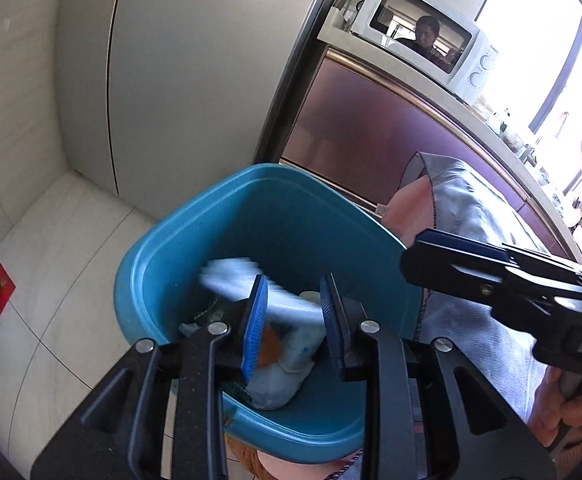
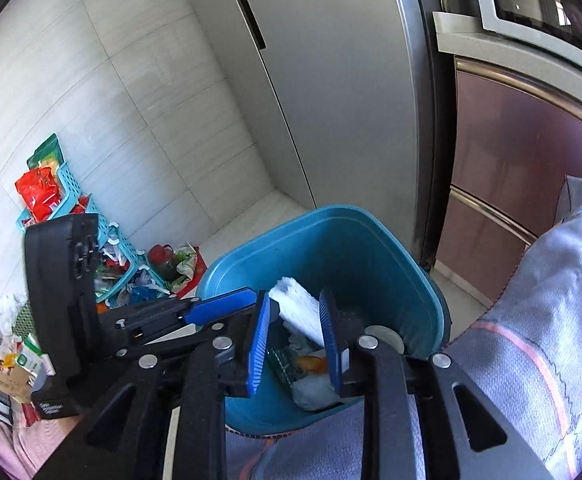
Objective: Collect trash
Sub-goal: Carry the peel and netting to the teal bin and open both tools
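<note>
A blue bin (image 1: 211,208) (image 2: 371,240) stands on the floor below both grippers, with wrappers, a pale plastic bag (image 1: 279,376) and other trash inside. My left gripper (image 1: 293,316) hangs over its near rim, jaws apart with nothing between the pads. My right gripper (image 2: 295,320) is beside it over the bin, jaws apart. A white crumpled paper (image 2: 297,308) lies in the gap without being pressed. In the left wrist view this paper (image 1: 227,276) is a blurred streak inside the bin. The right gripper's dark body (image 1: 491,276) reaches in from the right.
A grey fridge (image 1: 179,72) stands behind the bin. To its right are maroon cabinets (image 1: 371,128) with a white microwave (image 1: 423,36) on top. A grey and pink cloth (image 2: 531,320) lies to the right. Teal baskets (image 2: 111,248) with packets and litter sit on the floor at left.
</note>
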`<state>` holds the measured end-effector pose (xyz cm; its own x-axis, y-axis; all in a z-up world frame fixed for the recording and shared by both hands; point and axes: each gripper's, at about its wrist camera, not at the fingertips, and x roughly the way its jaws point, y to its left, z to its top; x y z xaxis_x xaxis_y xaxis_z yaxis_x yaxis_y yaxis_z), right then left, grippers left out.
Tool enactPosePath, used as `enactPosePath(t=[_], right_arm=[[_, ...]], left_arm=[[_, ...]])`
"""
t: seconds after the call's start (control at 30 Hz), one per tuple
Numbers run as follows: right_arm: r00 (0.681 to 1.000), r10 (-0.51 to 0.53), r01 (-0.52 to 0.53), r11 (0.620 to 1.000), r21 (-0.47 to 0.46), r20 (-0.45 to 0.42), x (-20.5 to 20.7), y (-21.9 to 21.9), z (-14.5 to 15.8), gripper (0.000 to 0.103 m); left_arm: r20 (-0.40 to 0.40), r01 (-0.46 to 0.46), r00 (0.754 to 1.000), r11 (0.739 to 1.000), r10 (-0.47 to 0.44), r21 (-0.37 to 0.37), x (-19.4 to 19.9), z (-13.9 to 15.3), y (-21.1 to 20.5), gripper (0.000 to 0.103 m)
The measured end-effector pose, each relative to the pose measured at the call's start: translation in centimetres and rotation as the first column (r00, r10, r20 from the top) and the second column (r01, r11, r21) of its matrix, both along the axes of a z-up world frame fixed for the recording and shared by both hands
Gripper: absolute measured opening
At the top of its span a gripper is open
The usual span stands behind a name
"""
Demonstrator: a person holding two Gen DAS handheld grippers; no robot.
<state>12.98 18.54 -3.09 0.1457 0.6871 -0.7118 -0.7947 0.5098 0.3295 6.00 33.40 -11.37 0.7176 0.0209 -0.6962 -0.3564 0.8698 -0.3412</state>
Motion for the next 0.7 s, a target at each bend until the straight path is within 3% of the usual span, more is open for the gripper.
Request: enactPosePath(t=[0.43, 0.7], right_arm=[[0.999, -0.042, 0.041, 0.997, 0.063, 0.010, -1.2, -6.6, 1.5, 0.033], [0.987, -0.142, 0.133, 0.984, 0.116, 0.073, -3.0, -14.4, 3.4, 0.040]], left_arm=[[0.072, 0.055, 0.996, 0.998, -0.057, 0.039, -1.7, 2.4, -2.5, 0.032], [0.157, 0.205, 0.964, 0.975, -0.216, 0.080, -2.3, 5.8, -8.1, 0.041]])
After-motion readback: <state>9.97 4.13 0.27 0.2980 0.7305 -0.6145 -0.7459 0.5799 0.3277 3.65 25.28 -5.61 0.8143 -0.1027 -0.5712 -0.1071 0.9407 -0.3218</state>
